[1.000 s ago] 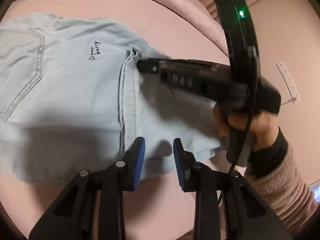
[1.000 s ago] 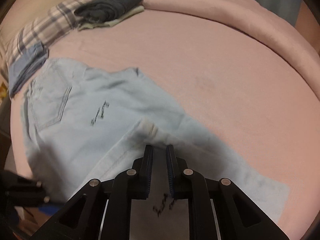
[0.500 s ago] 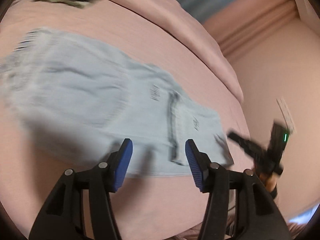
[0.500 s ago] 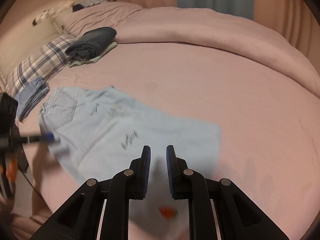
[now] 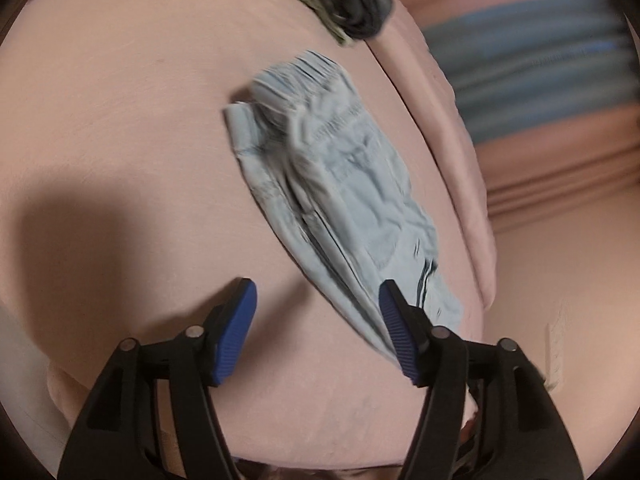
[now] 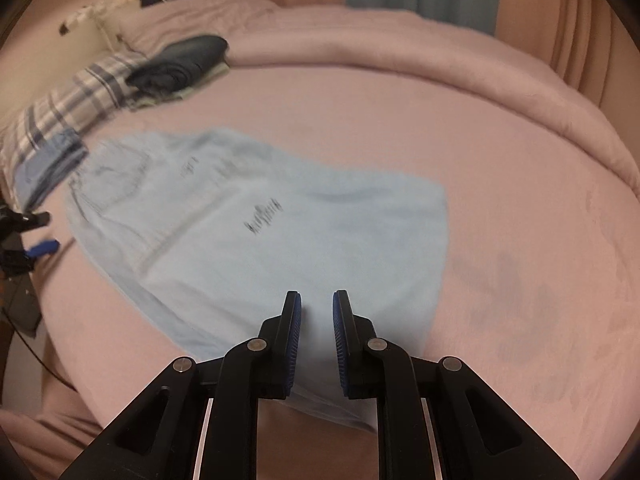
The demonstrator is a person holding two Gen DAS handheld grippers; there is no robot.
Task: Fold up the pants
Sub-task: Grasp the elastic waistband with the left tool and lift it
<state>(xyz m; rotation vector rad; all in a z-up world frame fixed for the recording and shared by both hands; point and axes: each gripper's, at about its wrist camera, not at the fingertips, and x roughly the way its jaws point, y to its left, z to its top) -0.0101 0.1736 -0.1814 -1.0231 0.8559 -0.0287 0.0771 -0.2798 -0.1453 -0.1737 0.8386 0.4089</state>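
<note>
A pink bed (image 6: 400, 128) fills both views, with a rolled pink duvet (image 6: 400, 52) along its far edge. The light blue pants (image 6: 260, 240) lie folded flat on the near left part of the bed, the waist end toward the far left, dark lettering on the upper layer. At the far left a plaid pillow (image 6: 72, 108) carries a dark folded garment (image 6: 180, 64), and a small blue folded cloth (image 6: 44, 168) lies just beside the waist.

The right claw (image 6: 316, 340) hangs over the near edge of the pants, its jaws a narrow gap apart with nothing clenched between them. The left claw (image 5: 316, 332) sits off the left side of the pants; its jaws have just been opening and now stand wide and released, with only bedsheet between them, the pants' edge passing behind its right pad.
</note>
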